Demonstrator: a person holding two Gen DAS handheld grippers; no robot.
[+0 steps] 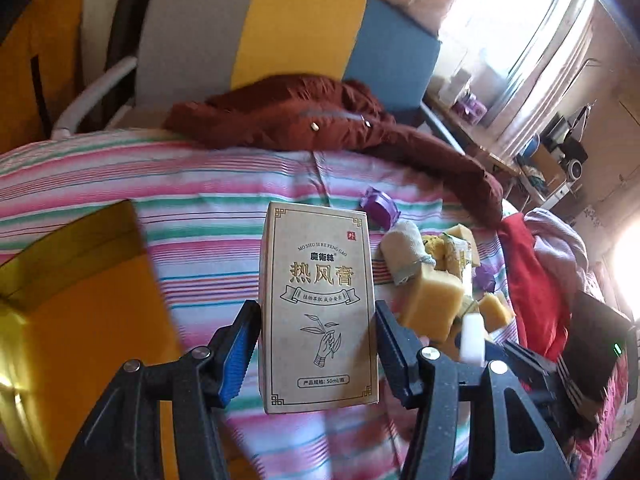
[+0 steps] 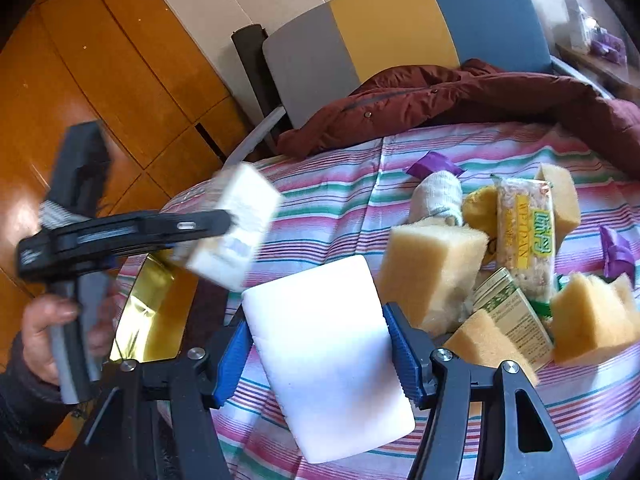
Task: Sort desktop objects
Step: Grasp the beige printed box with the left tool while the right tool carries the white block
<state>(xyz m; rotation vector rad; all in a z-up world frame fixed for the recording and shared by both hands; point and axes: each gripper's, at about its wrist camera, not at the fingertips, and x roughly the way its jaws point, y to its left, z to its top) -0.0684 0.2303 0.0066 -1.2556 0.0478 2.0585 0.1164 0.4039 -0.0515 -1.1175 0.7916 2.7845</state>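
Note:
My left gripper (image 1: 318,344) is shut on a beige carton with gold Chinese lettering (image 1: 318,304) and holds it above the striped cloth. In the right wrist view the same gripper (image 2: 224,222) carries the carton (image 2: 236,228) over a gold-lined box (image 2: 156,312). My right gripper (image 2: 320,344) is shut on a white block (image 2: 328,356). A pile of yellow sponges (image 2: 432,276), a snack bar (image 2: 524,236), a rolled grey sock (image 2: 438,196) and a green-printed carton (image 2: 516,320) lies to its right.
The gold-lined box (image 1: 80,280) sits at the left on the striped cloth (image 1: 200,208). A maroon jacket (image 1: 304,116) lies at the far edge before a striped chair (image 1: 280,28). Purple wrappers (image 1: 380,206) lie near the pile. Red clothes (image 1: 532,280) are right.

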